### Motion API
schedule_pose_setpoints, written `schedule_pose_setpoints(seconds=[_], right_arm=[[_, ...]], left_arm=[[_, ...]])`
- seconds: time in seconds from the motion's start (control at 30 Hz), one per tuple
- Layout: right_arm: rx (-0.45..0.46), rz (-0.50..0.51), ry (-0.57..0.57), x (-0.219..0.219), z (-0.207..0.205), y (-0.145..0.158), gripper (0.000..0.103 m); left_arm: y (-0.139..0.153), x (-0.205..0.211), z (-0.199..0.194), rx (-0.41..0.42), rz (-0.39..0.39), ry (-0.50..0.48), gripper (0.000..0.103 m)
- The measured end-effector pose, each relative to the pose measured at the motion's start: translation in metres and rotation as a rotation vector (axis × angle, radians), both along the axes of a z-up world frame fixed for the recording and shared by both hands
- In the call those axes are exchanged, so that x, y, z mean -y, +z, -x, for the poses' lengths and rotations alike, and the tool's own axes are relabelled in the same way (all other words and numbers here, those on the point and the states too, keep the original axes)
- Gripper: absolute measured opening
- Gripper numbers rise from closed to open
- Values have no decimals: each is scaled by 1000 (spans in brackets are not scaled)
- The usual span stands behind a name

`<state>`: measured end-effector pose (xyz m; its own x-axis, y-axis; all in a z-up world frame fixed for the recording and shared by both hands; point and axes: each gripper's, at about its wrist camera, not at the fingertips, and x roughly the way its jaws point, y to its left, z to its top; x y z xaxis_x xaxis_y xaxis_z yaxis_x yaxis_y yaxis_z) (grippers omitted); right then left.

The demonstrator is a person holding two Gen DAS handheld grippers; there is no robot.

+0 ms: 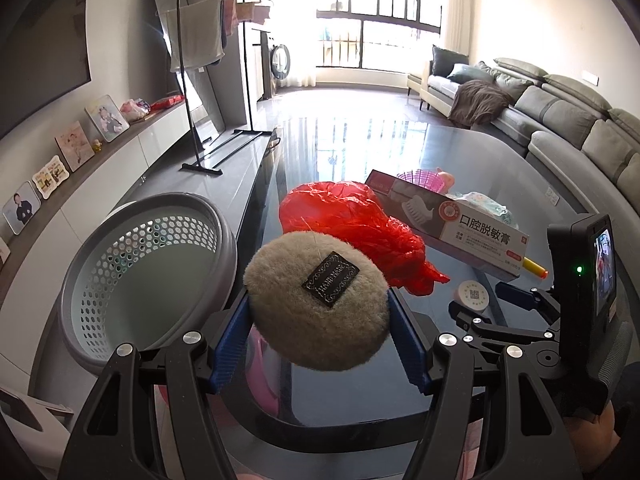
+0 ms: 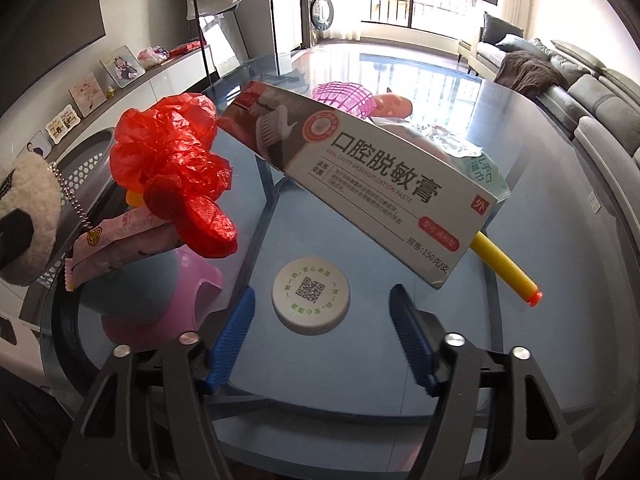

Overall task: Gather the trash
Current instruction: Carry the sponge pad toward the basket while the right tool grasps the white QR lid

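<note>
My left gripper [image 1: 320, 320] is shut on a round beige fluffy pad [image 1: 316, 300] with a black label, held above the glass table beside the grey perforated basket [image 1: 132, 264]. The pad also shows at the left edge of the right wrist view [image 2: 24, 220]. My right gripper [image 2: 324, 320] is open and empty, its blue fingers either side of a white round cap [image 2: 311, 295] with a QR code on the glass table [image 2: 360, 400]. A crumpled red plastic bag [image 2: 176, 176], a toothpaste box [image 2: 360, 188], a pink wrapper [image 2: 120, 244] and a yellow foam dart [image 2: 504, 272] lie around it.
A pink mesh item [image 2: 348, 96], a doll head [image 2: 392, 106] and a wet-wipes pack [image 2: 472, 156] lie behind the box. A pink stool [image 2: 160, 300] shows under the glass. A sofa [image 1: 560, 120] is on the right, a clothes rack [image 1: 208, 60] and a cabinet with photos on the left.
</note>
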<state>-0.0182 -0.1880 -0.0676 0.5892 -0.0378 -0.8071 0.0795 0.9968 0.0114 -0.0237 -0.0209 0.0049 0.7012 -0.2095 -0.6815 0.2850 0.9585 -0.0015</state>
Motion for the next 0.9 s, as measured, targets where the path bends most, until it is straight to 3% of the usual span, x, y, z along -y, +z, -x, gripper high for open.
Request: schedule_pose_setpoints(seconds=[0.07,0.57,0.9], right_arm=[[2,-17,6,1,1,1,39],[35,-96,33,-5,30,16,38],[111,-101,97,-28,34,56,38]], left_arm=[[0,0,0,-1,-6,1,64],[-2,1,-2,-7,-20,14,64],[19,-24,-5,18,4,56,64]])
